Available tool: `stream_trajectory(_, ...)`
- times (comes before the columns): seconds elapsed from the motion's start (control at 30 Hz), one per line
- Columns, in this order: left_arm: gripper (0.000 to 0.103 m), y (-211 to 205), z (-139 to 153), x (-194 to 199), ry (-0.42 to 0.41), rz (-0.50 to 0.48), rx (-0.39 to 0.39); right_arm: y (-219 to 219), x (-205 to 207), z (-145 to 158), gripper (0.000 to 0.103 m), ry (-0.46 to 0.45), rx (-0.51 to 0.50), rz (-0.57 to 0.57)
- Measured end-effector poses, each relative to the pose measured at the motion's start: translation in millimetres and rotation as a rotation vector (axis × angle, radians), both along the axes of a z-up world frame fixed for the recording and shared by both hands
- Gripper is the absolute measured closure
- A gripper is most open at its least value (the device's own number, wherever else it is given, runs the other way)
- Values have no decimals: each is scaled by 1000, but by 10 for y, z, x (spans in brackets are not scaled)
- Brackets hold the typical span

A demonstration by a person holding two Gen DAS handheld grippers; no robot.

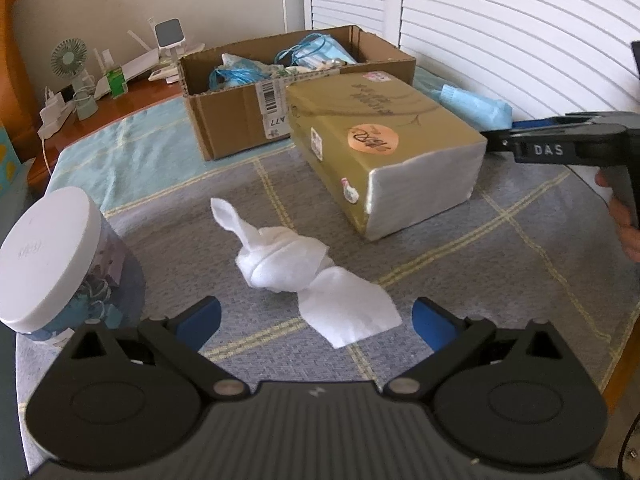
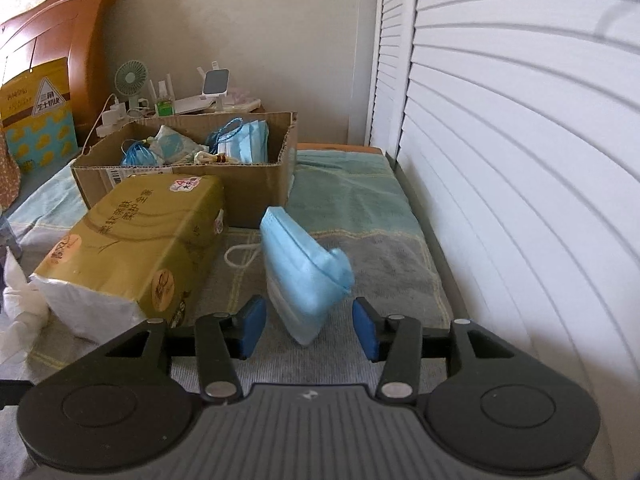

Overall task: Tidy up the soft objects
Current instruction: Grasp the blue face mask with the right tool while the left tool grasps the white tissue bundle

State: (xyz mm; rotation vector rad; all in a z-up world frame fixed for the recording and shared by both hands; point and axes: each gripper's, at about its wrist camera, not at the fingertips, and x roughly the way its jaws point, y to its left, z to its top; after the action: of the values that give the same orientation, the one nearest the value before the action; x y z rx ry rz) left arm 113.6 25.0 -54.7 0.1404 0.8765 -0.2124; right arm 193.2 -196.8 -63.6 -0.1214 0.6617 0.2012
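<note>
A knotted white cloth point(image 1: 296, 264) lies on the grey checked blanket point(image 1: 460, 248), just ahead of my left gripper point(image 1: 316, 322). That gripper is open wide and its blue pads touch nothing. In the right wrist view a stack of light blue face masks point(image 2: 304, 276) stands on edge between the blue pads of my right gripper point(image 2: 309, 327). A gap shows on each side, so this gripper is open. The left wrist view shows the right gripper point(image 1: 492, 136) reaching behind a gold tissue pack point(image 1: 380, 140) toward the masks point(image 1: 476, 104).
An open cardboard box point(image 2: 256, 184) holding more masks and blue cords sits at the back. The gold tissue pack point(image 2: 132, 248) lies in front of it. A white-lidded canister point(image 1: 48, 256) stands at left. Louvred white doors point(image 2: 520, 160) run along the right; a cluttered bedside table point(image 1: 120, 92) is behind.
</note>
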Motion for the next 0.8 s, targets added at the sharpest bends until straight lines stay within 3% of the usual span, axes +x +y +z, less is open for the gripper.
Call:
stream_trajectory(0.23,2,32,-34,105,-4,13,0,49,200,-34,48,-3,-5,0)
stream_trajectory(0.33,2,45,-38,159,-14,14,-10,57,233,-43,53,-2,-3,-5)
stream_trajectory(0.47,7,67,-13,230,-37,22,-25,47,237,-41,54,-4,6,-6)
stream_trajectory(0.6,35,102,-4,292,-24,36,-56,43,248,-35,54,-6,4,-6)
stream_trajectory(0.8,49,166,-1,306,2,81,-97,43,296,-36,51,-14,5,-3)
